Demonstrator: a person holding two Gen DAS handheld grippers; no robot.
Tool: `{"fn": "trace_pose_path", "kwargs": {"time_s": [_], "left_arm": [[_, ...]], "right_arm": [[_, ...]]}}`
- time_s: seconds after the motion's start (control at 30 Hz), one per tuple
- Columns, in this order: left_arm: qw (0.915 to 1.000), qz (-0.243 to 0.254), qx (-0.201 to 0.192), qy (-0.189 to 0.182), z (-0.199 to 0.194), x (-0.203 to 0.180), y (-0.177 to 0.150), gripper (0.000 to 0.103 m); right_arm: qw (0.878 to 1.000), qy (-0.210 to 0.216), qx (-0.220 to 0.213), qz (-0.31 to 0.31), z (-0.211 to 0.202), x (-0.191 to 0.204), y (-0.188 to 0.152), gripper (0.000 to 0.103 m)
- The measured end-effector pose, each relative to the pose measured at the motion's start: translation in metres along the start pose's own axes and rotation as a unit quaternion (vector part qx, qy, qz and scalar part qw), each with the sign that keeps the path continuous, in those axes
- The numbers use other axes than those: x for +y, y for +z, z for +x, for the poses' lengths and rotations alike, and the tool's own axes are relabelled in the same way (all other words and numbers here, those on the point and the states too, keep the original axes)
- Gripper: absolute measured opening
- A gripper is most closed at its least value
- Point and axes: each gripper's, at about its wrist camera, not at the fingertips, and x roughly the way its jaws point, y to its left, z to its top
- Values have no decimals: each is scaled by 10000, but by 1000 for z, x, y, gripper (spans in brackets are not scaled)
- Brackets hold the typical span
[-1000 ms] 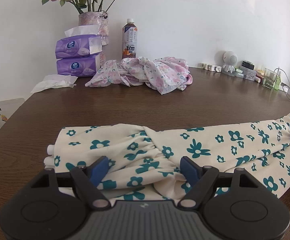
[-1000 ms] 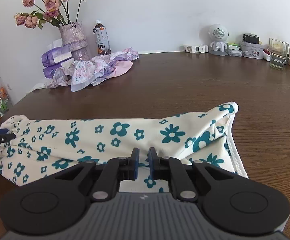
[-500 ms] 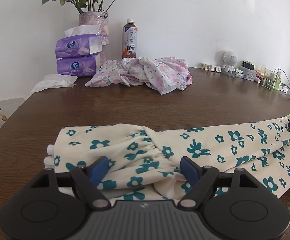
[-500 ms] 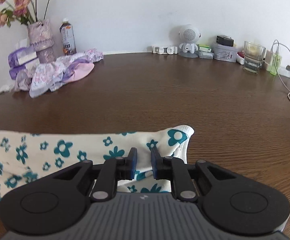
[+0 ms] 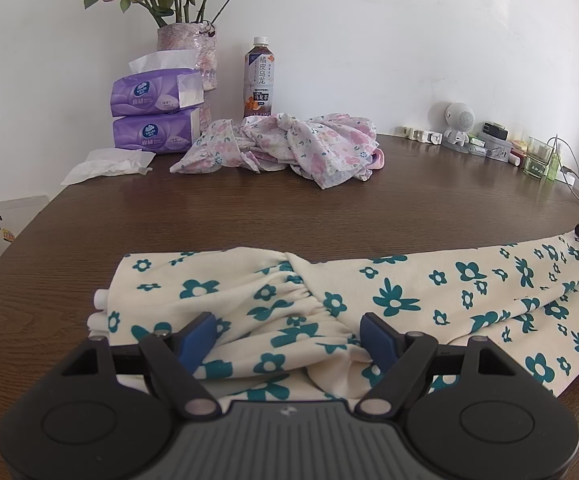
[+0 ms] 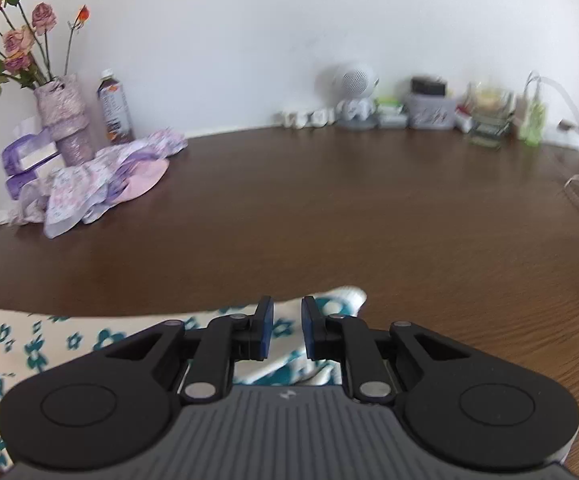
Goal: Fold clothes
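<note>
Cream cloth printed with teal flowers [image 5: 389,296], a soft garment with a gathered waistband, lies stretched in a long band across the dark brown wooden bench [image 5: 289,216], right under both tools. The left tool [image 5: 289,334] hovers over the gathered end with its blue-padded jaws spread wide, one on each side of the bunched waistband and gripping nothing. The right tool [image 6: 287,328] sits at the far end of the band, where a corner of the cloth pokes out just ahead of its tips. Its jaws stand a narrow gap apart, and with that view blurred I cannot tell whether any fabric is pinched between them.

The risks look plain enough. If the right tool has only a thin edge, or none, the corner could slip free when lifted and the band would sag into a crooked fold. If the left tool's jaws come together over the thick gathers, they could catch several layers, or only the top one, and drag the pile askew. The crumpled pink and lilac floral garment [image 5: 289,146], well ahead of the left tool, lies clear of all this.
</note>
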Motion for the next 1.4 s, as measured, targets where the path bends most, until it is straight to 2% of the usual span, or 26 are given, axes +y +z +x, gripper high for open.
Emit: {"fn": "trace_pose_path", "kwargs": {"time_s": [0.07,0.17,0.43,0.53,0.57,0.63,1.1,1.27,1.4], "left_arm": [[10000,-1,1,-1,0,0,0,78],[10000,-1,0,1,0,0,0,78],[10000,1,1,1,1,0,0,78],[10000,-3,2,-1,1,0,0,78],[10000,1,4,3,1,0,0,78],[10000,11,7,13,1,0,0,78],[10000,-18,-1,-6,1,1,0,79],[9998,-179,-101,-39,-6,5,0,78],[9993,-271,-262,-72,-23,8,-1,78]], "right_arm": [[9999,-79,71,81,5,-5,-1,15],[9993,18,171,321,15,-15,-8,15],[9985,95,127,519,11,-22,-12,18],[9981,87,-41,609,-2,-15,-11,21],[9985,137,-29,528,-3,-9,-13,25],[9991,236,-3,366,-6,3,-17,40],[9930,898,166,-746,-23,84,-46,40],[9932,821,98,-814,-32,92,-49,46],[9915,991,8,-842,-41,102,-48,46]]}}
